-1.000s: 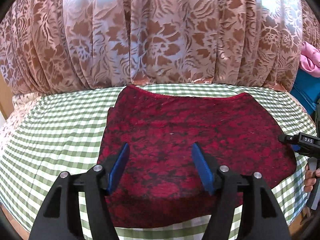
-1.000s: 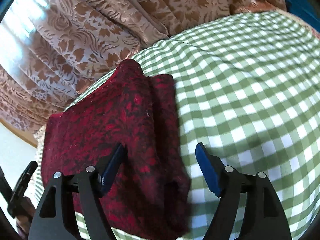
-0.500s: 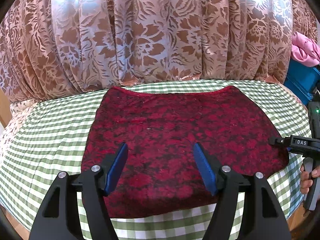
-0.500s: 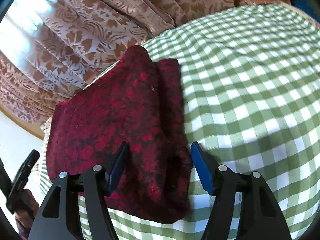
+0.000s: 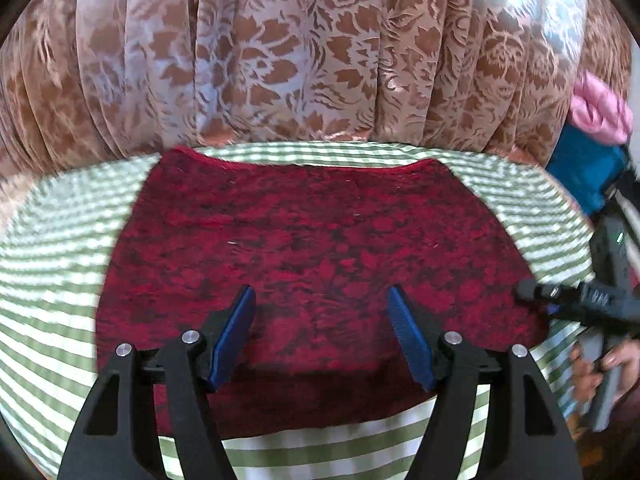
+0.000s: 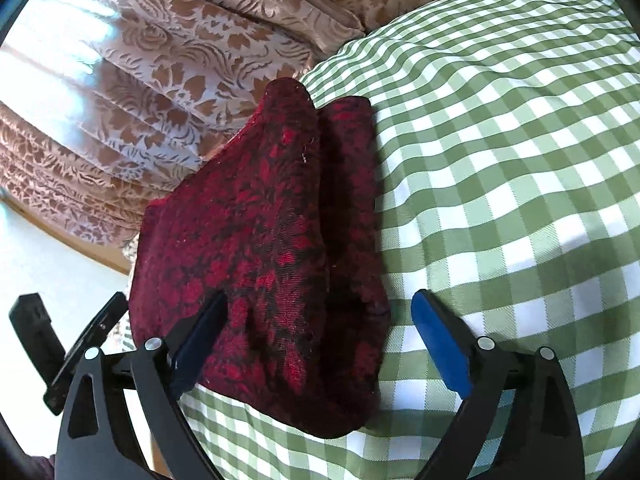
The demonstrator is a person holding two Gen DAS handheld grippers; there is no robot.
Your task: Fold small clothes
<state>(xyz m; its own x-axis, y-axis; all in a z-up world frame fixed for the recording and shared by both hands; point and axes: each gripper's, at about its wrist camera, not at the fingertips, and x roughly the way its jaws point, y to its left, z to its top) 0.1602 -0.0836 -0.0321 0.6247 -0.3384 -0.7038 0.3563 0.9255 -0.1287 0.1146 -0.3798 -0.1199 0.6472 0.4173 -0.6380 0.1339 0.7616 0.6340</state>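
Here a dark red patterned garment (image 5: pixel 320 264) lay flat on the green-checked tablecloth (image 5: pixel 52 280), its long axis running left to right before the floral curtain (image 5: pixel 304 52), straight hemmed edge toward it.
The left gripper (image 5: pixel 320 336) hovered over its near edge, jaws apart and empty. The right gripper (image 6: pixel 316 344) had just been opening wide, the folded end between its fingers unpinched. Its side lettering was unreadable.
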